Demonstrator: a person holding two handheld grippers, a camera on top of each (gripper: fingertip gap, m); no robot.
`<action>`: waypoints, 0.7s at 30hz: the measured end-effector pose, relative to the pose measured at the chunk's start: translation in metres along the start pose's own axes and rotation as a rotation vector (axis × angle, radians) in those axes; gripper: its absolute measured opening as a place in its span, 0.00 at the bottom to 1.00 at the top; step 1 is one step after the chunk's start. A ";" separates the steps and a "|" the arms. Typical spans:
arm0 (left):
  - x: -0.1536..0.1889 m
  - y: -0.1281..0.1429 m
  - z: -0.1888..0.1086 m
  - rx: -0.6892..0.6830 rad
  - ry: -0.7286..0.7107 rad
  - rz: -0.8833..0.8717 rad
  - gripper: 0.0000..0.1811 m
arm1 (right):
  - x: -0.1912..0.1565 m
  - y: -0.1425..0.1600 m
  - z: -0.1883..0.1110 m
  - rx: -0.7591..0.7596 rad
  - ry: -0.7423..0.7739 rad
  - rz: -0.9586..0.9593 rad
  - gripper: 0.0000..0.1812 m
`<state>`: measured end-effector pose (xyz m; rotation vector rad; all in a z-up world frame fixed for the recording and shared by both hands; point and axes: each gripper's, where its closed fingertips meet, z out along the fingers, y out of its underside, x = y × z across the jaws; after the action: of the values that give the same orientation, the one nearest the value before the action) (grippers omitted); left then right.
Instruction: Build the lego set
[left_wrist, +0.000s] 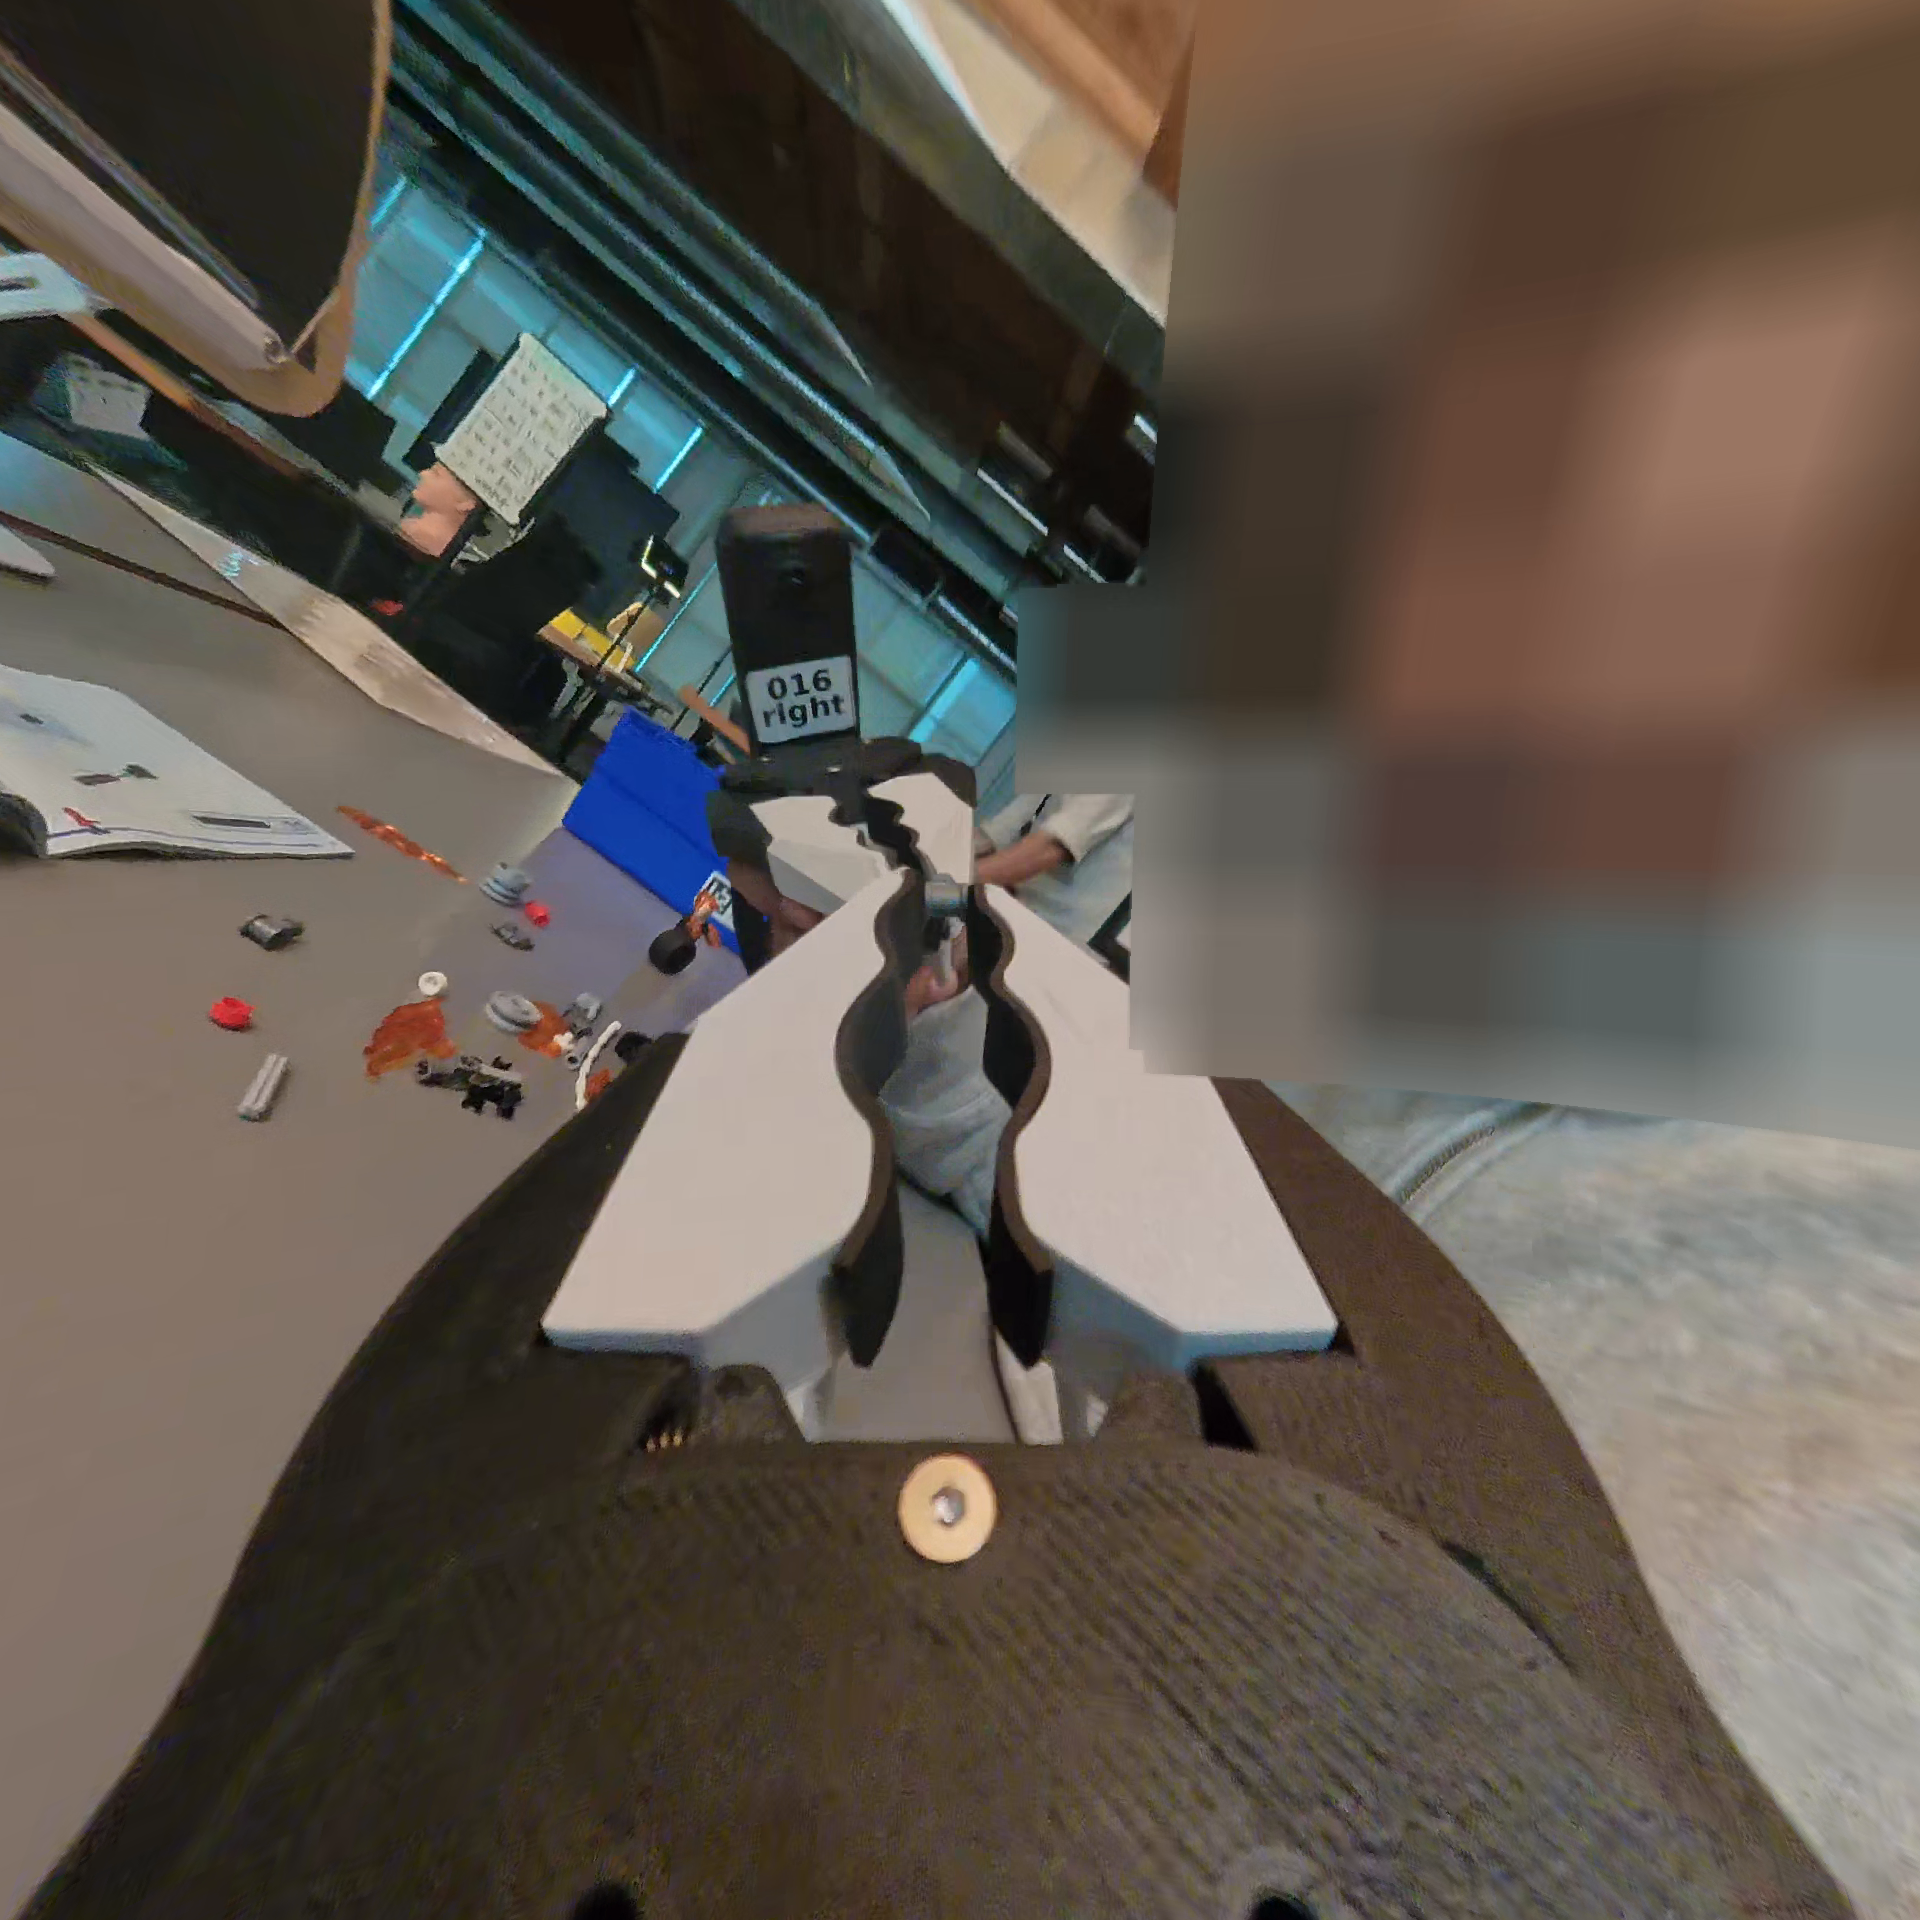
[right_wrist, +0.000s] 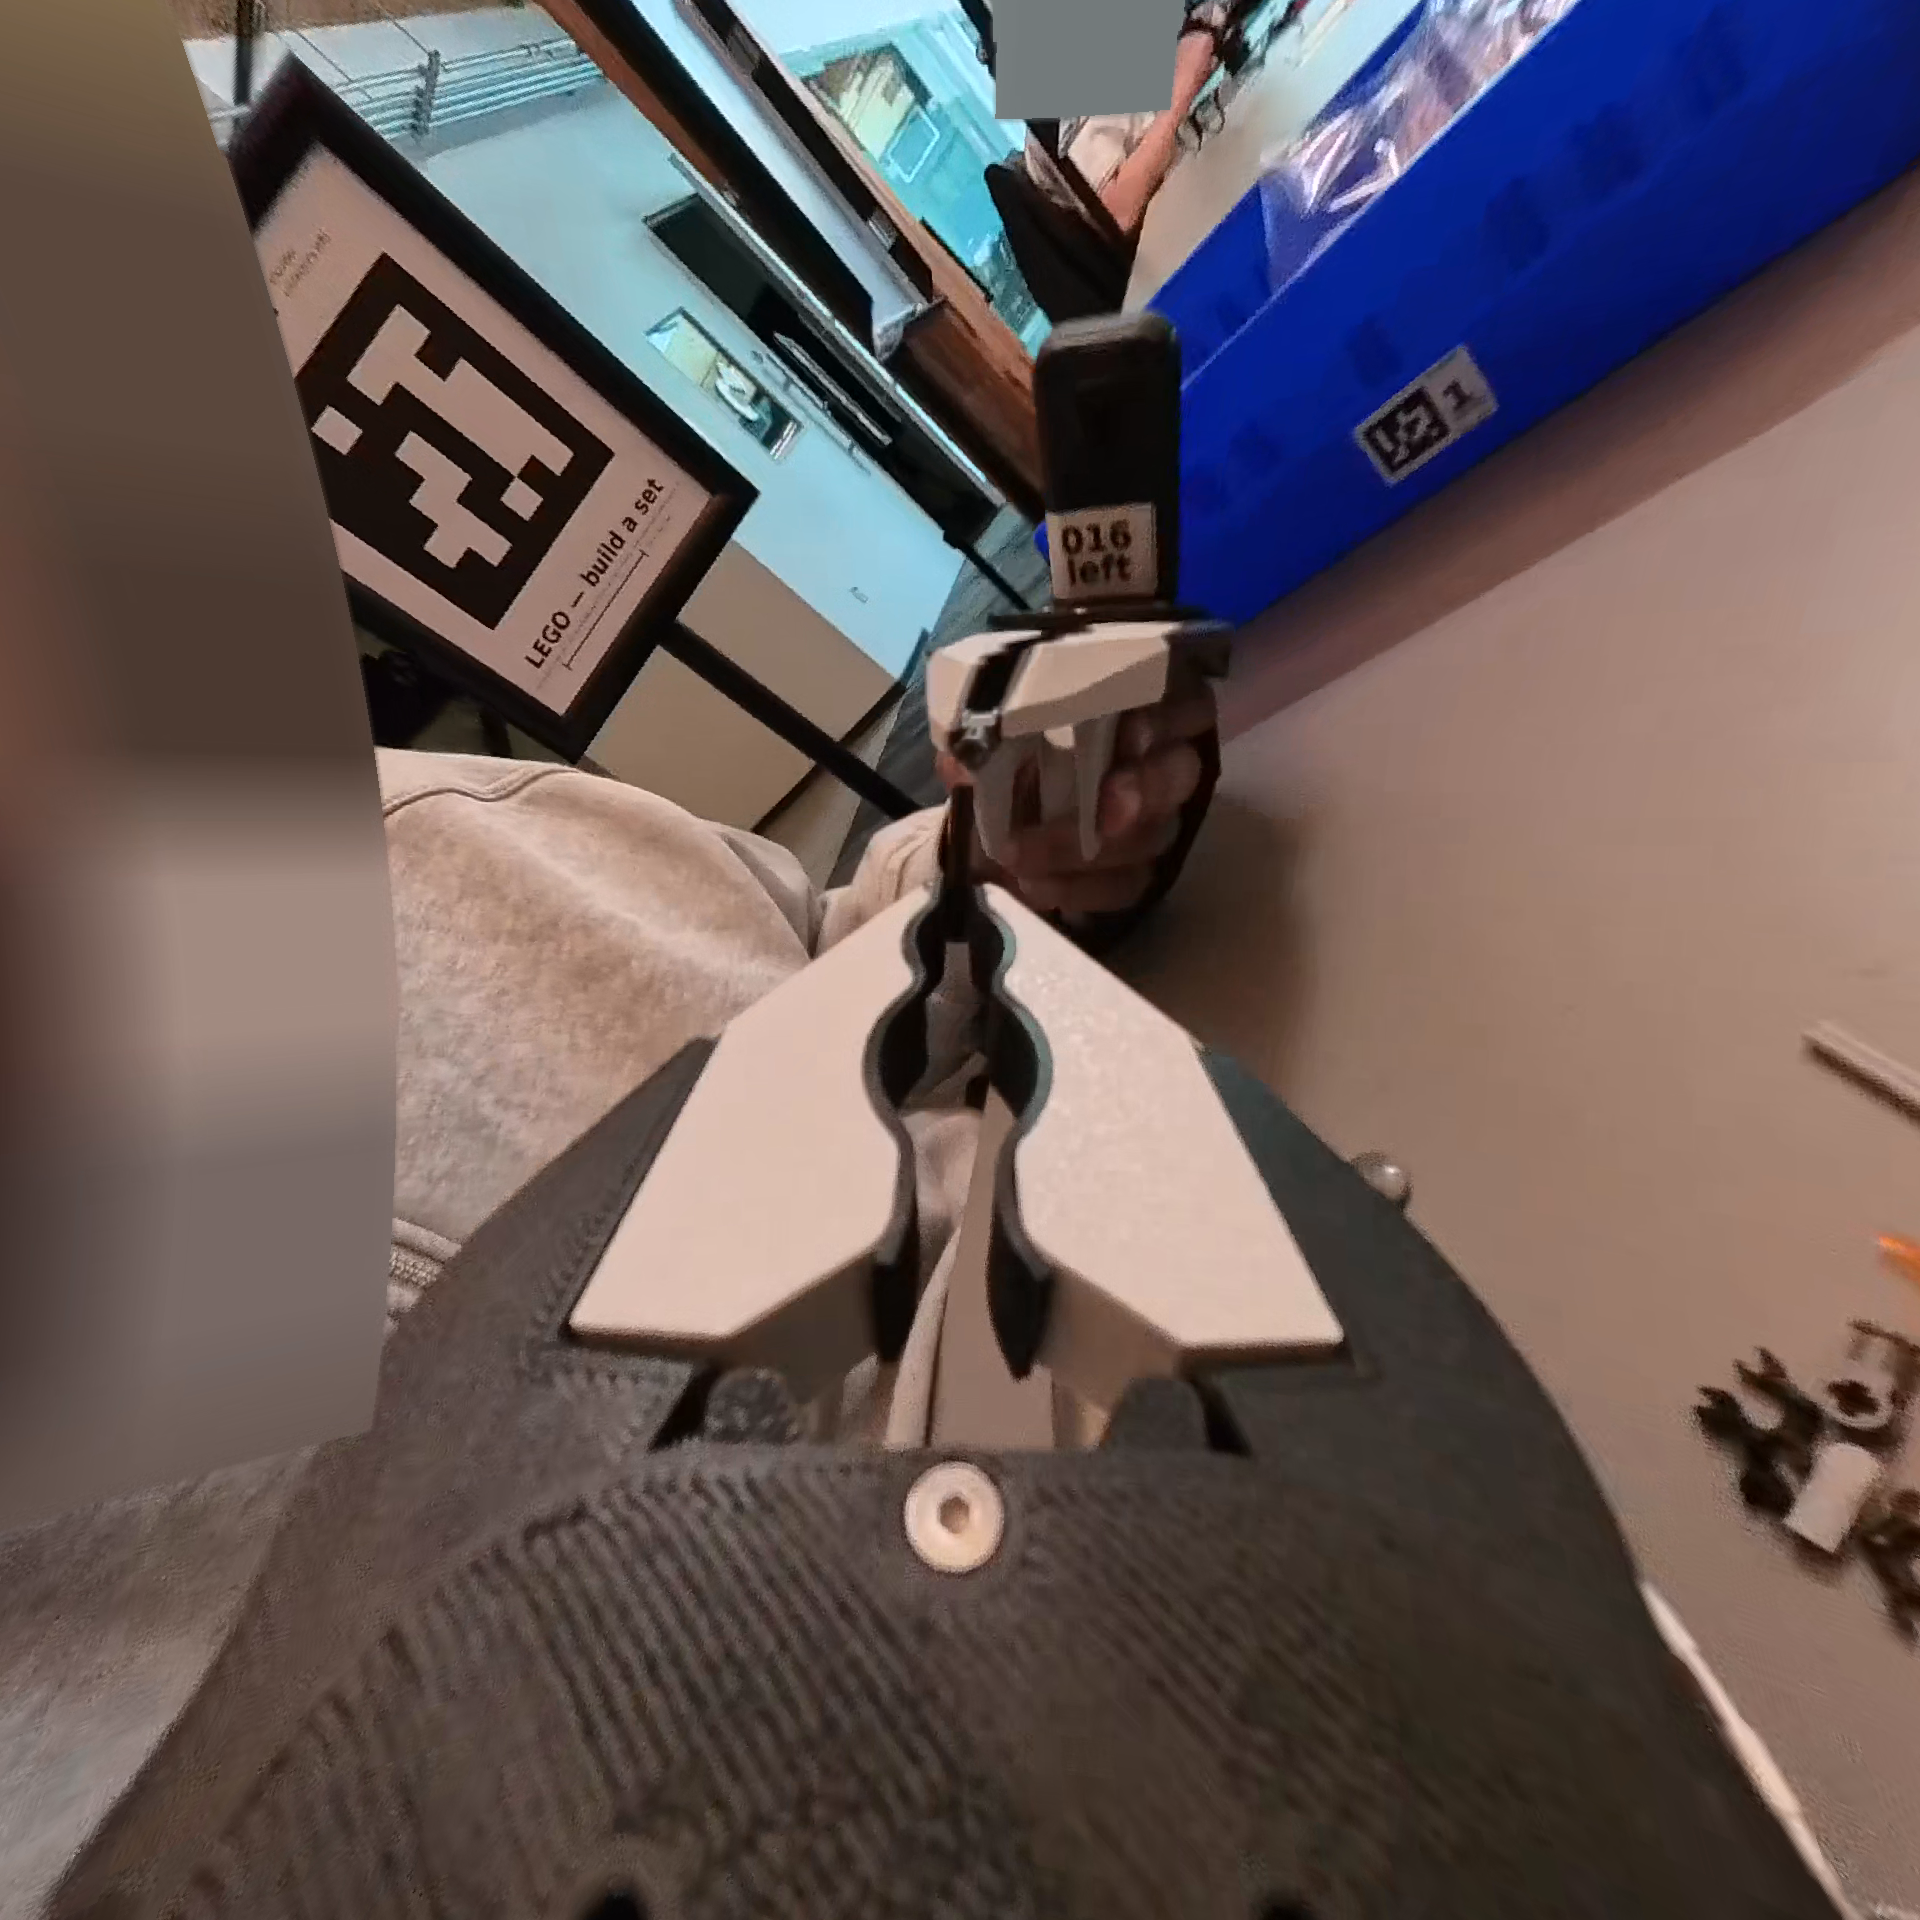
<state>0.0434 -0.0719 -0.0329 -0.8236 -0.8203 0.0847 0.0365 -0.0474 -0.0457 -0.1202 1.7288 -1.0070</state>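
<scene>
My left gripper (left_wrist: 935, 899) is held up off the table, its jaws nearly closed on a small grey piece (left_wrist: 941, 896) at the tips. It also shows in the right wrist view (right_wrist: 977, 722), with the grey piece (right_wrist: 979, 719) pinched in its tips. My right gripper (right_wrist: 956, 920) faces it tip to tip and is shut on a thin black rod (right_wrist: 958, 831) that reaches up to the grey piece. The right gripper also shows in the left wrist view (left_wrist: 883, 831). Whether rod and piece are joined is hidden.
Loose pieces lie on the grey table (left_wrist: 156, 1299): a red stud (left_wrist: 231, 1013), orange clear parts (left_wrist: 410, 1039), a grey bar (left_wrist: 262, 1086), black bits (left_wrist: 473, 1081). An instruction booklet (left_wrist: 135, 779) lies at the left. A blue bin (right_wrist: 1558, 364) stands behind. A framed marker sign (right_wrist: 468, 447) stands beside my grey sleeve (right_wrist: 582, 935). The tips of both grippers are at nearly the same place. The grey bar (left_wrist: 262, 1086) is about equally far from each gripper, around 15 cm.
</scene>
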 end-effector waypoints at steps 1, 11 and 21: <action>0.002 0.002 0.001 -0.014 0.004 0.010 0.03 | 0.001 0.003 0.002 -0.014 -0.003 0.010 0.00; 0.004 0.010 0.001 -0.083 0.000 0.042 0.03 | 0.000 0.009 0.005 -0.024 -0.078 0.103 0.00; 0.004 0.027 -0.002 -0.227 -0.040 0.141 0.03 | 0.004 0.021 0.007 -0.063 -0.130 0.188 0.00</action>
<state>0.0537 -0.0535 -0.0495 -1.0965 -0.8187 0.1348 0.0486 -0.0403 -0.0628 -0.0609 1.6212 -0.7904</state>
